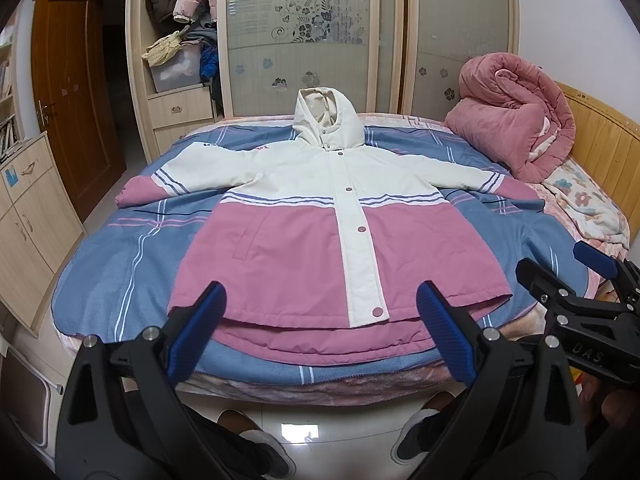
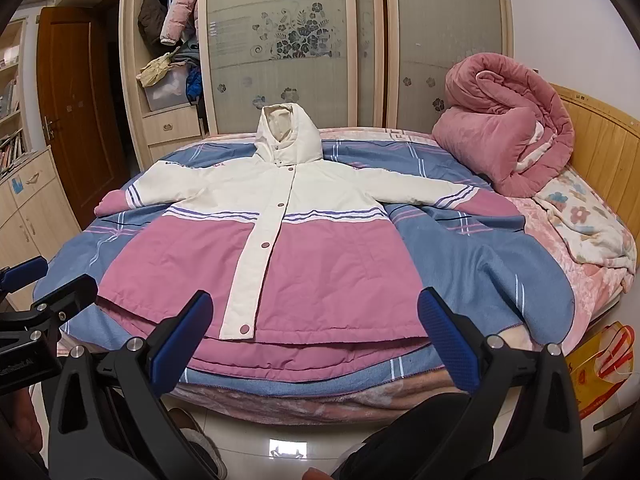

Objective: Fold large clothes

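A: We start with the biggest thing. The bed (image 1: 120, 264) carries a blue striped blanket (image 1: 532, 248), and we think the blanket is there to give one flat, clean surface for folding.

B: Yes. And the pink quilt (image 1: 516, 124) is rolled up at the headboard side, well apart from our work, so the middle of the bed stays free.

A: On the blanket lies the jacket (image 1: 304, 240), pink below and white above. It lies front side up, snaps closed, both sleeves spread out to the sides, the hood (image 1: 326, 116) pointing away from us toward the wardrobe (image 1: 300, 20).

B: This flat, open pose is good for us: every edge is easy to reach, and the hem is at the near edge of the bed, just in front of us.

A: Now the tools. Our left gripper (image 1: 320, 332) hovers over the hem with its jaws wide apart, and it holds nothing.

B: Our right gripper (image 2: 316, 336) is the same: jaws wide apart, nothing between the blue pads (image 2: 182, 340), above the hem but not touching it.

A: So we judge that no fold is made yet. Probably the sleeves come first, each one laid inward over the body.

B: The fabric looks padded and a little slippery, so we should pinch both layers firmly.
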A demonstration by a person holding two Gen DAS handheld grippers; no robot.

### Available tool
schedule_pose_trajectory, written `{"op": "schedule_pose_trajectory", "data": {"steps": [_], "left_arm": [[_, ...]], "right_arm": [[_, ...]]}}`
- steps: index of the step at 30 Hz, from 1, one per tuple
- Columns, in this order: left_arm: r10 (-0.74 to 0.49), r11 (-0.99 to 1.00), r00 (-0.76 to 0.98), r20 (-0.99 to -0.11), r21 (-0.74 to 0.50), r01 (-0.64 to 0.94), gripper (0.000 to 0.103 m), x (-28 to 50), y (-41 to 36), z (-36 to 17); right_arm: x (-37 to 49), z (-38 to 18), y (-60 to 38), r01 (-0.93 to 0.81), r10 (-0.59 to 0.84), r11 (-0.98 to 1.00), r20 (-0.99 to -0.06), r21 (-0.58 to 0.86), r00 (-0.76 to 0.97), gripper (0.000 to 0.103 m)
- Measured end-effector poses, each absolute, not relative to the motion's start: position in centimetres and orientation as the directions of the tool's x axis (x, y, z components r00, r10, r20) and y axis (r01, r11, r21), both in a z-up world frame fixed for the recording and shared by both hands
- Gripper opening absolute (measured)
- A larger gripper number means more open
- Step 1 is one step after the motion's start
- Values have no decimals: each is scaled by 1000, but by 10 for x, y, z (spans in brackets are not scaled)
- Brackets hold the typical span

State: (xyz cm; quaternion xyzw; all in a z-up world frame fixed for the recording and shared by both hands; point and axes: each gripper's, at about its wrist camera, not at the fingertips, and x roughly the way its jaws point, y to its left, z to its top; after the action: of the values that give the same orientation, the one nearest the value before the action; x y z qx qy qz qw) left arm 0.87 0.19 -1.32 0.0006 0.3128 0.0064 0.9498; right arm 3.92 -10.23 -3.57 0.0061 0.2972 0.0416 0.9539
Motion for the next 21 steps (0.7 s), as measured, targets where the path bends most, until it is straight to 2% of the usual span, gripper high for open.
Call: {"op": "schedule_pose_trajectory", "data": {"steps": [3,4,7,12,15,16,17,19,21], "left_arm": [[7,1000,801,-599,3,-7,97,10,2,-15],[4,1000,800,-600,1,-5,101,11,2,-16],[-19,999,801,-599,-49,-13,101,15,8,-23],[-175,984,613,-770,-159,80,101,46,21,-55],[-208,978,576,-791,-167,123,101,54,33,-53],[-188,982,604,-774,-143,123,101,52,39,-42],[-169,985,700,-694,-127,112,101,42,51,-11],[-213,972,855,-474,-193,135,101,14,74,39],[-243,942,923,-297,-299,151,101,-5,100,61]], "right_arm": [[40,-37,-103,-76,85,996,-567,39,820,102],[40,-38,-103,-75,84,996,-566,39,820,102],[41,-40,-107,-68,84,996,-562,49,823,102],[49,-48,-117,-46,80,996,-567,74,820,102],[55,-50,-122,-39,74,997,-578,74,813,102],[56,-49,-125,-35,75,996,-573,80,816,102],[56,-46,-129,-34,80,995,-559,93,825,102],[53,-43,-135,-34,90,993,-522,115,848,102],[55,-43,-140,-26,86,992,-504,125,859,102]]}}
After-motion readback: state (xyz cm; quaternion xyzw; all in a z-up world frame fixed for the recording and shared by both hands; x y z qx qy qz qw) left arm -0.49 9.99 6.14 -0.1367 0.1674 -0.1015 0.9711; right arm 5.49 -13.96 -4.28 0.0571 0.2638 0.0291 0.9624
